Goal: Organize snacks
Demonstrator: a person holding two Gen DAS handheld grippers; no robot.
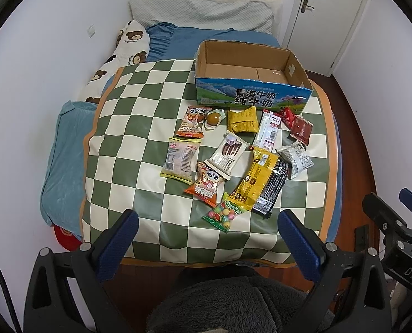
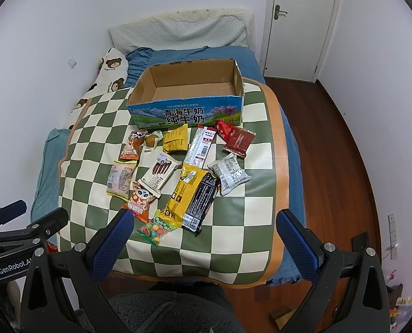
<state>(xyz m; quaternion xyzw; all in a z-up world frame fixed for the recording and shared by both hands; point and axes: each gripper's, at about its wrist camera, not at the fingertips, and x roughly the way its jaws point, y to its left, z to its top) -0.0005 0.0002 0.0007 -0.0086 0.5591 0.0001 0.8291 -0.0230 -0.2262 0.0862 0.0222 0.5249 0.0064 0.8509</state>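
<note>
Snack packets [image 1: 233, 155], light, crinkly and likely slippery, lie scattered on the bed's checkered mat [image 1: 139, 116] at 6 o'clock from the empty carton [image 1: 250, 75], best pinched by sealed edges; left claw [image 1: 206, 238] and right claw [image 2: 203, 238] hover spread apart, empty.

A bed with a blue sheet [image 2: 292, 149] holds a green-and-white checkered mat [image 2: 95, 149]. On the mat sits an open cardboard milk box [image 2: 186, 111], with many small snack packets [image 2: 189, 194] just in front of it.

Red item [image 1: 64, 237] half under mat [image 1: 117, 127]
</note>
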